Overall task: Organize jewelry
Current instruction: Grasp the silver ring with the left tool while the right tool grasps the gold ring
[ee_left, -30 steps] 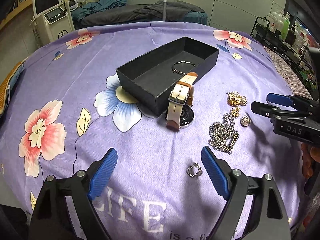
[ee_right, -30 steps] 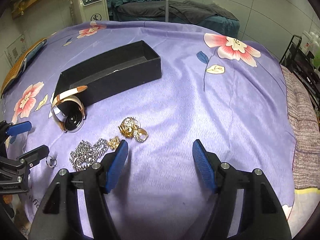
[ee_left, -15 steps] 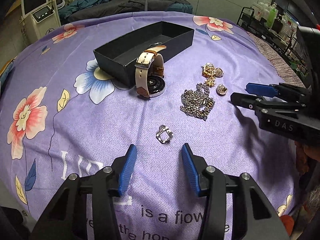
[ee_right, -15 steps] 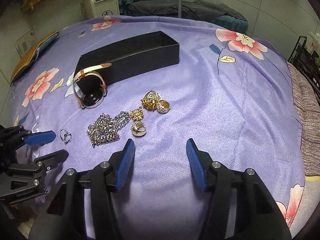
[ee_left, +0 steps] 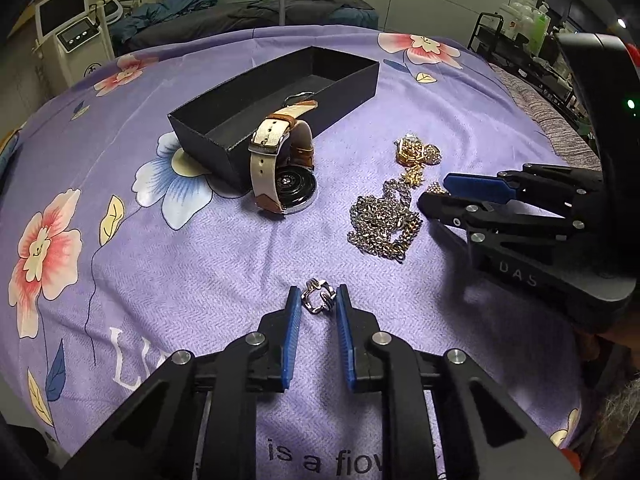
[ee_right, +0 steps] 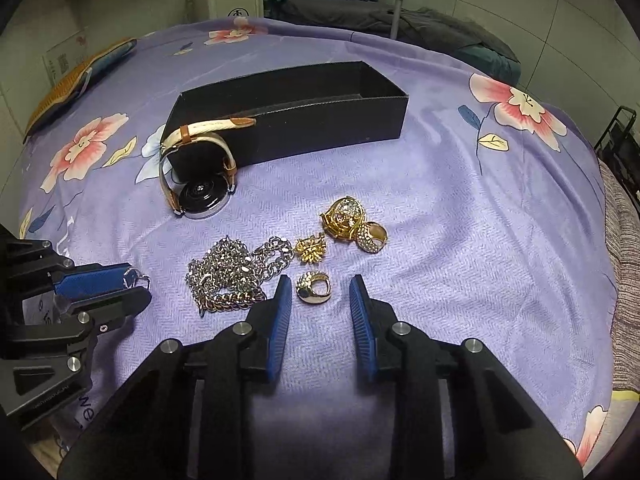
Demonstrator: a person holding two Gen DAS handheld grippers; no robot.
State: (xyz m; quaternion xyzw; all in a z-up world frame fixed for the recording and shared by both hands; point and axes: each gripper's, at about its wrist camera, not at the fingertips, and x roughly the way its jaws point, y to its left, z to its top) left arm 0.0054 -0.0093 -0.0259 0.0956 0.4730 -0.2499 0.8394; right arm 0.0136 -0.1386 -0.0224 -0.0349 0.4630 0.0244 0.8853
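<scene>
On the purple floral cloth lies a small silver ring (ee_left: 318,301). My left gripper (ee_left: 318,292) is closing on it, both blue pads touching its sides. My right gripper (ee_right: 320,284) is also closing, with a domed gold ring (ee_right: 314,290) between its fingers and a gap still showing on the right side. A heap of silver chain (ee_right: 228,276) lies just left of it, with gold pieces (ee_right: 344,216) beyond. A watch with a cream strap (ee_left: 280,172) leans on the open black box (ee_left: 344,84), which holds a thin bangle (ee_left: 298,96).
The cloth-covered table falls away on all sides. A white machine (ee_left: 72,40) stands at the back left and dark bedding (ee_left: 280,8) behind. A rack of bottles (ee_left: 520,28) is at the right, and an orange cushion (ee_right: 72,80) at the left edge.
Both grippers have come forward and down toward the cloth while their jaws narrowed. The left now brackets the silver ring and the right brackets the gold ring.
</scene>
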